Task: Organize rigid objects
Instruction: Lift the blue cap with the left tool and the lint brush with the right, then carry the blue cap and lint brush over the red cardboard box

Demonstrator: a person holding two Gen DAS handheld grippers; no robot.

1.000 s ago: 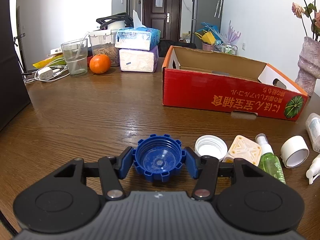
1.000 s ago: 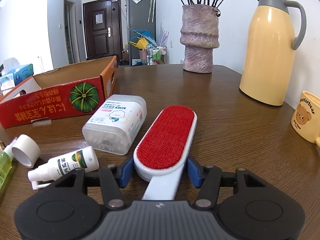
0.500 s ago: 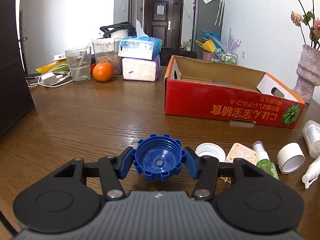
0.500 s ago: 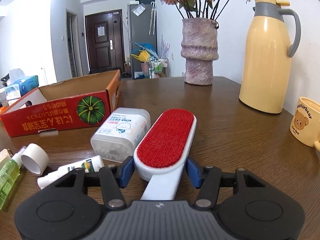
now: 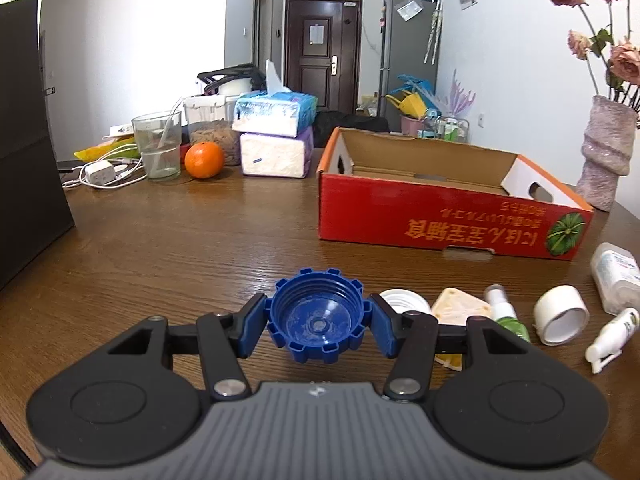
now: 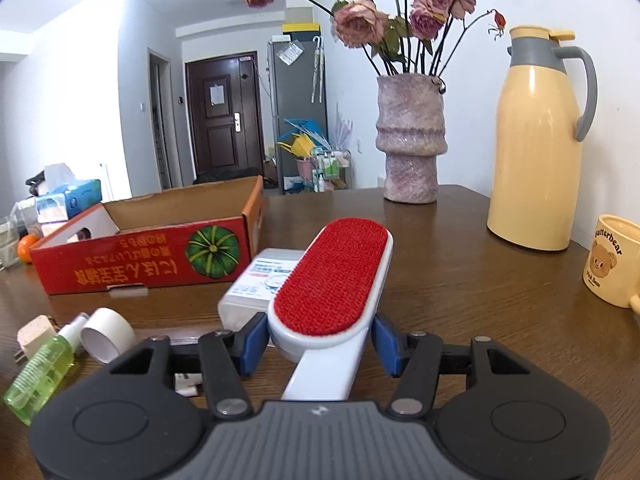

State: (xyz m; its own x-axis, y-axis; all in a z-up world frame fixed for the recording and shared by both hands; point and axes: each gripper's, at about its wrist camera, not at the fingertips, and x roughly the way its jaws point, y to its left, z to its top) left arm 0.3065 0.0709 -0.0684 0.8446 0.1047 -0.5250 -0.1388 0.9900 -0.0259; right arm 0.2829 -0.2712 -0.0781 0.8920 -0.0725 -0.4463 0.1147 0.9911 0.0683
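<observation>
We see the left tool (image 5: 319,325) partly open, its pads pressing a blue cap (image 5: 318,316) above the tabletop (image 5: 180,248). The right tool (image 6: 320,338) clamps a red lint brush (image 6: 332,276) near the red box (image 6: 140,256).

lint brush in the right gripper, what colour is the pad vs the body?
Red pad on a white body: lint brush, clearest in the right wrist view.

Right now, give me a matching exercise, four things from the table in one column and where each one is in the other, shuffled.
1 blue cap
2 lint brush
3 tape roll
4 thermos jug

A lying on the table
B between the right gripper's pads
C standing by the vase
D between the left gripper's pads

Pairs: 1-D, 2-B, 3-A, 4-C
</observation>
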